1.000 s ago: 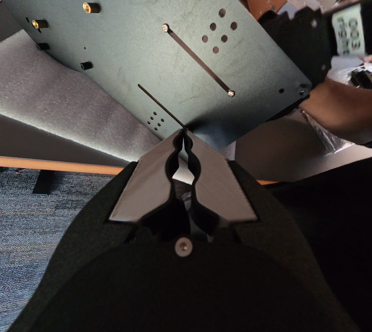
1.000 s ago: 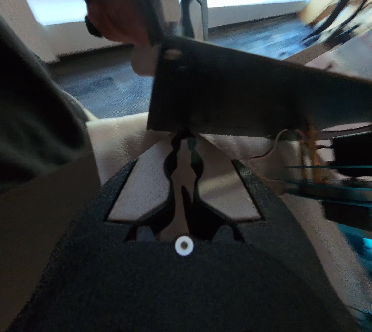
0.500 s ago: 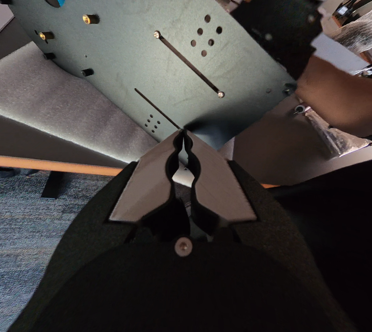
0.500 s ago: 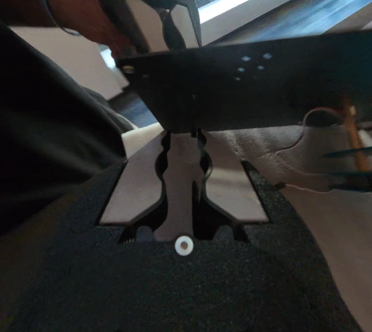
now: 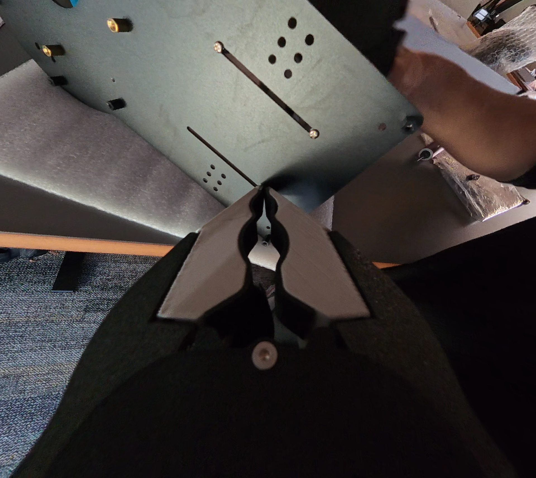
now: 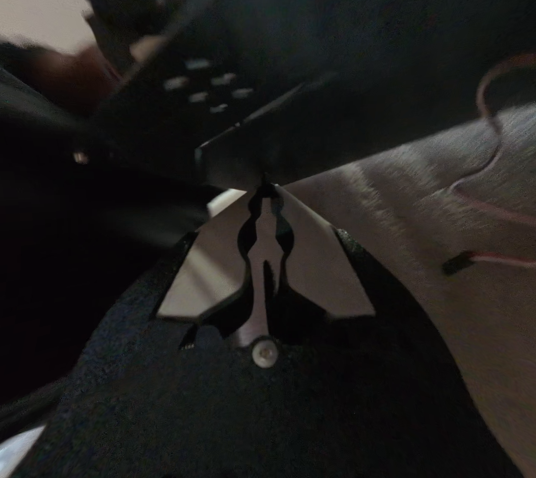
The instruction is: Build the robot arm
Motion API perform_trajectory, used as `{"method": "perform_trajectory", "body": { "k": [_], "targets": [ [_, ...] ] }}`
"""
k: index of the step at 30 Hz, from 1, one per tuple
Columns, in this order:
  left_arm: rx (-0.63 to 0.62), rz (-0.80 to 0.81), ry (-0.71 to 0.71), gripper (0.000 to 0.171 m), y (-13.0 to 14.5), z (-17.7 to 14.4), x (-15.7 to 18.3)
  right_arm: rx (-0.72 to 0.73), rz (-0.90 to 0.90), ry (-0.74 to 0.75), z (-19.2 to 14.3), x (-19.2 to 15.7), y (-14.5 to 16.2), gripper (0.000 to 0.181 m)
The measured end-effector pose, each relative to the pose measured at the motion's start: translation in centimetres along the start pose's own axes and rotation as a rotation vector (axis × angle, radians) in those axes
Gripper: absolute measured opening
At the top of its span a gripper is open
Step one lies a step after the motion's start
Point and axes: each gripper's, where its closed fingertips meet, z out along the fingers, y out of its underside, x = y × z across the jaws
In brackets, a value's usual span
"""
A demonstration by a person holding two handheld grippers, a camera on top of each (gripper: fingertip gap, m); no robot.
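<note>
A dark metal plate (image 5: 203, 63) with slots, round holes and brass standoffs is held tilted above the table. My left gripper (image 5: 262, 191) is shut on its near edge. In the left wrist view the other gripper (image 5: 356, 8) grips the plate's far right edge, with a hand (image 5: 452, 121) behind it. In the right wrist view my right gripper (image 6: 265, 188) is shut on the edge of the same plate (image 6: 319, 81), which looks black and blurred. The left gripper's dark body (image 6: 124, 0) shows beyond it at the upper left.
Grey foam sheet (image 5: 72, 150) lies under the plate on a table with an orange edge (image 5: 87, 243). Blue-grey carpet (image 5: 43, 333) lies below. Bubble wrap (image 5: 475, 194) and cardboard boxes sit at the right and back. A red-and-white wire with a black plug (image 6: 458, 264) lies on foam. The grippers are tip to tip, or close to it.
The plate has tilted and swung, its right edge rising. The right gripper moved up along that edge in the left wrist view. The right wrist view turned from the window towards the dark plate underside.
</note>
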Motion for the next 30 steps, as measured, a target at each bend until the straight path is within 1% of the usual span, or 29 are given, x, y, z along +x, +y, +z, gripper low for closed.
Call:
{"method": "perform_trajectory", "body": {
  "k": [1, 2, 3, 4, 5, 7, 9, 10, 11, 12, 13, 14, 15, 17, 19, 20, 22, 24, 25, 26, 27, 28, 30],
  "targets": [
    [0.001, 0.005, 0.008, 0.0, 0.0, 0.0, 0.0, -0.01, 0.145, -0.095, -0.1, -0.2, 0.0, 0.005],
    [0.001, 0.012, 0.014, 0.0, 0.0, 0.0, 0.0, -0.012, 0.203, -0.134, 0.0, -0.3, 0.0, 0.005],
    [0.0, 0.017, 0.019, 0.0, 0.0, 0.0, 0.0, -0.011, 0.192, -0.132, 0.0, -0.3, 0.0, 0.005],
    [0.0, 0.014, 0.025, 0.0, 0.0, 0.0, 0.0, -0.01, 0.132, -0.095, -0.1, -0.3, 0.0, 0.005],
    [0.0, 0.005, 0.031, 0.0, 0.0, 0.0, 0.0, -0.004, 0.025, -0.032, -0.1, -0.2, 0.0, 0.005],
    [0.004, -0.005, 0.039, 0.0, 0.0, 0.0, 0.1, 0.017, -0.261, 0.154, -0.4, 0.0, -0.1, 0.007],
    [0.009, -0.011, 0.044, 0.0, 0.0, 0.0, 0.1, 0.021, -0.495, 0.308, -0.4, -0.5, 0.0, 0.021],
    [0.01, -0.02, 0.049, 0.0, 0.0, 0.0, 0.1, -0.002, -0.567, 0.371, -0.3, -0.6, 0.2, 0.028],
    [0.013, -0.03, 0.056, 0.0, 0.0, 0.0, 0.1, -0.019, -0.629, 0.433, -0.3, -0.6, 0.2, 0.031],
    [0.017, -0.036, 0.063, 0.0, 0.0, 0.1, 0.1, -0.022, -0.681, 0.494, -0.3, -0.4, 0.0, 0.03],
    [0.021, -0.042, 0.069, 0.0, 0.0, 0.1, 0.1, -0.022, -0.725, 0.556, -0.5, -0.1, -0.2, 0.022],
    [0.024, -0.048, 0.075, 0.0, 0.0, 0.1, 0.0, -0.02, -0.76, 0.595, -0.7, 0.1, -0.5, 0.007],
    [0.027, -0.055, 0.079, 0.0, -0.1, 0.1, 0.0, -0.025, -0.772, 0.612, -0.8, 0.4, -0.7, 0.006],
    [0.031, -0.064, 0.087, 0.0, -0.1, 0.1, -0.1, -0.041, -0.69, 0.529, -0.7, 0.4, -0.6, 0.006],
    [0.038, -0.065, 0.086, 0.0, -0.1, 0.1, -0.1, -0.034, -0.529, 0.384, -0.6, 0.3, -0.6, 0.005],
    [0.041, -0.068, 0.085, 0.0, -0.2, 0.1, -0.2, -0.02, -0.418, 0.294, -0.6, 0.2, -0.6, 0.004],
    [0.048, -0.072, 0.086, 0.0, -0.2, 0.2, -0.2, 0.003, -0.117, 0.072, -0.6, -0.4, -0.5, 0.004],
    [0.052, -0.071, 0.092, 0.0, -0.2, 0.2, -0.2, 0.021, 0.104, -0.065, -0.6, -0.6, -0.5, 0.005],
    [0.054, -0.073, 0.095, 0.0, -0.2, 0.2, -0.2, 0.029, 0.15, -0.096, -0.7, -0.7, -0.5, 0.005],
    [0.056, -0.075, 0.097, 0.0, -0.2, 0.2, -0.2, 0.042, 0.136, -0.089, -0.7, -0.7, -0.5, 0.005],
    [0.056, -0.076, 0.1, 0.0, -0.2, 0.2, -0.2, 0.052, 0.069, -0.048, -0.7, -0.6, -0.5, 0.005],
    [0.056, -0.078, 0.102, 0.0, -0.2, 0.2, -0.2, 0.056, -0.045, 0.021, -0.8, -0.5, -0.5, 0.005],
    [0.054, -0.078, 0.106, 0.0, -0.2, 0.2, -0.2, 0.037, -0.314, 0.207, -1.2, -0.3, -0.4, 0.013]
  ]
}}
